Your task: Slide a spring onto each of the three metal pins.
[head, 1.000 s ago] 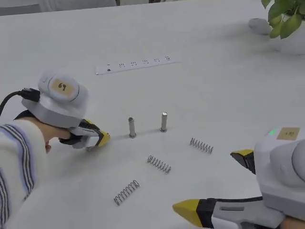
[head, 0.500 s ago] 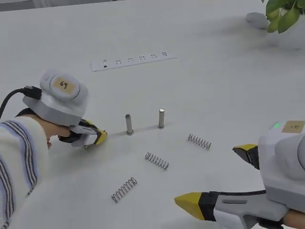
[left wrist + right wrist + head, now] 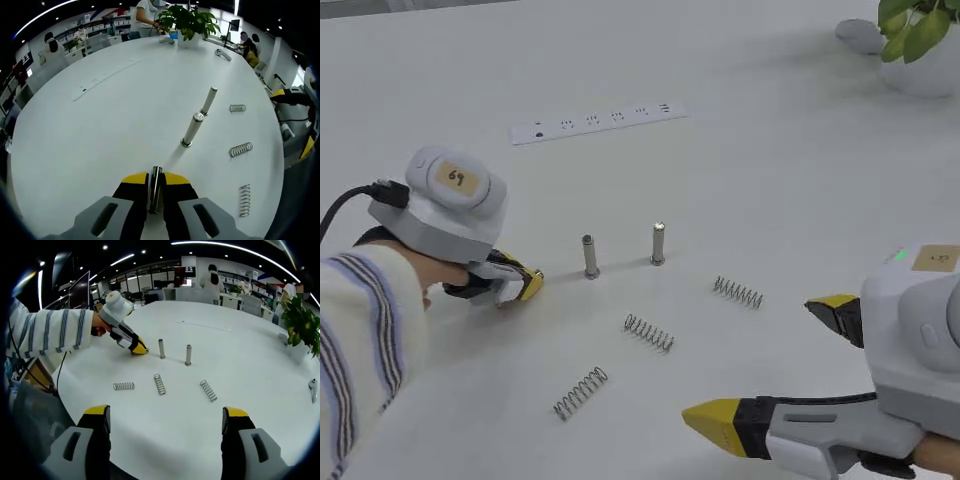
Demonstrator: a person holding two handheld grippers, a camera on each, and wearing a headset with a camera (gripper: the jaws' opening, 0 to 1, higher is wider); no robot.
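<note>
Two metal pins stand upright on the white table (image 3: pixel 770 170): one pin (image 3: pixel 590 256) on the left, the other pin (image 3: pixel 658 243) to its right. A third metal pin (image 3: pixel 155 189) is clamped between the yellow tips of my left gripper (image 3: pixel 527 286), which is shut on it low over the table, left of the standing pins. Three springs lie flat: one spring (image 3: pixel 581 392) nearest me, a second spring (image 3: pixel 649 333) in the middle, a third spring (image 3: pixel 738 292) to the right. My right gripper (image 3: pixel 775 365) hangs wide open near the front right, holding nothing.
A white power strip (image 3: pixel 597 121) lies at the back of the table. A potted plant (image 3: pixel 915 45) stands at the far right corner. A black cable (image 3: pixel 345 205) runs from the left gripper. People and desks show far off in the gripper views.
The head camera has shifted a little. The right gripper has edged slightly. The left gripper stays low with the pin in it.
</note>
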